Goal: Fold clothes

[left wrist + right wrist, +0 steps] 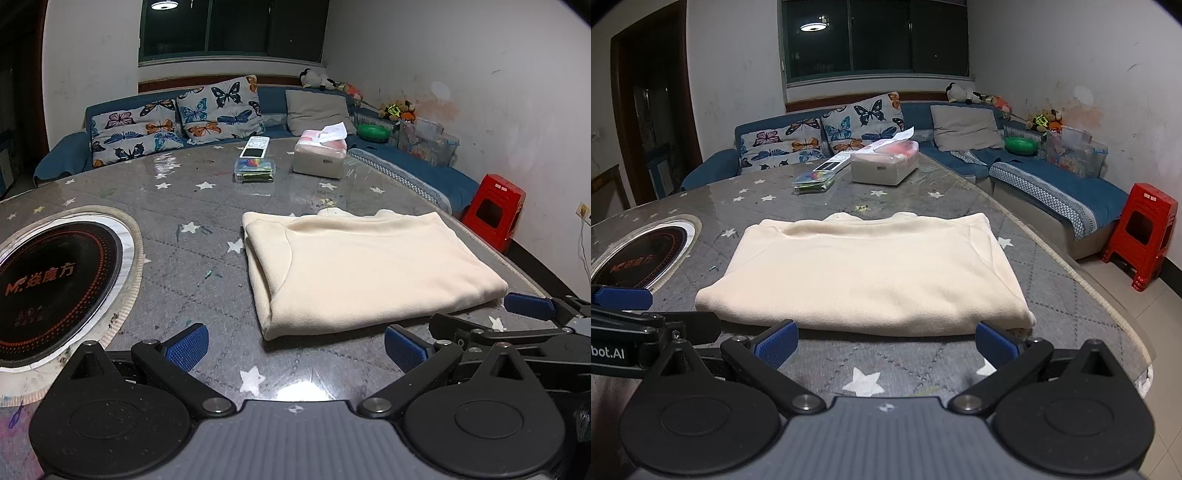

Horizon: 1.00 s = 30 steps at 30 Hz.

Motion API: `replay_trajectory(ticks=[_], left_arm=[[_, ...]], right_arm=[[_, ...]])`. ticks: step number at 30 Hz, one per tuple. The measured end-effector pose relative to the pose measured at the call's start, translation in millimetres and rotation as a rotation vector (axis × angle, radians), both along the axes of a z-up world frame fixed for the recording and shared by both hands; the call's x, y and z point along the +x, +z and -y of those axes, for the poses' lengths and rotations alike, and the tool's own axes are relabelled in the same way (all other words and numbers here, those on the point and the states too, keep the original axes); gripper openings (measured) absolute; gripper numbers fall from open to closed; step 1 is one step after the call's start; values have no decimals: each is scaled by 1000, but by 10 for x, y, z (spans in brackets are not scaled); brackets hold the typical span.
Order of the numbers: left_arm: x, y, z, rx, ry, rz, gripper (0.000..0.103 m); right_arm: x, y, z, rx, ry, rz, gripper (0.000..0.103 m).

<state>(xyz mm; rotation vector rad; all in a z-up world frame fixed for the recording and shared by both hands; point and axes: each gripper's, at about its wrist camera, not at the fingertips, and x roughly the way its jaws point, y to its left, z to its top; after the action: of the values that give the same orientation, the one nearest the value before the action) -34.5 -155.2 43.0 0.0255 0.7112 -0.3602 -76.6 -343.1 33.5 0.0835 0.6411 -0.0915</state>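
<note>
both tongs, left tongs (295, 343) and right tongs (884, 341), spread wide and empty by the cream garment (864, 273); pinch both near corners evenly, lift together for a square fold.

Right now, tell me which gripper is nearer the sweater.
Right. The right gripper sits at the sweater's near edge, its fingers almost touching the fabric. The left gripper is off the near left corner, slightly farther back.

Star-print table (192, 206), folded cream garment (369, 273), tissue box (320, 157)
</note>
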Motion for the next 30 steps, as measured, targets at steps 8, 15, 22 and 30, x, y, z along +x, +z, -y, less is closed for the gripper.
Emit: replay_trajectory(ticks=[8,15,22,30], left_arm=[[44,3,14,5,-3,-4,103],[101,8,22,9,-5,-3,103],[154,31,24,11,-6,0,103],[203,46,32,14,-4,3,103]], right_arm=[[45,-5,11,-3,3,-5,103],[94,1,8,-9,6,-9,103],[142,7,4,-13,13,-13,103],[185,1,12,-14,17,-16,103]])
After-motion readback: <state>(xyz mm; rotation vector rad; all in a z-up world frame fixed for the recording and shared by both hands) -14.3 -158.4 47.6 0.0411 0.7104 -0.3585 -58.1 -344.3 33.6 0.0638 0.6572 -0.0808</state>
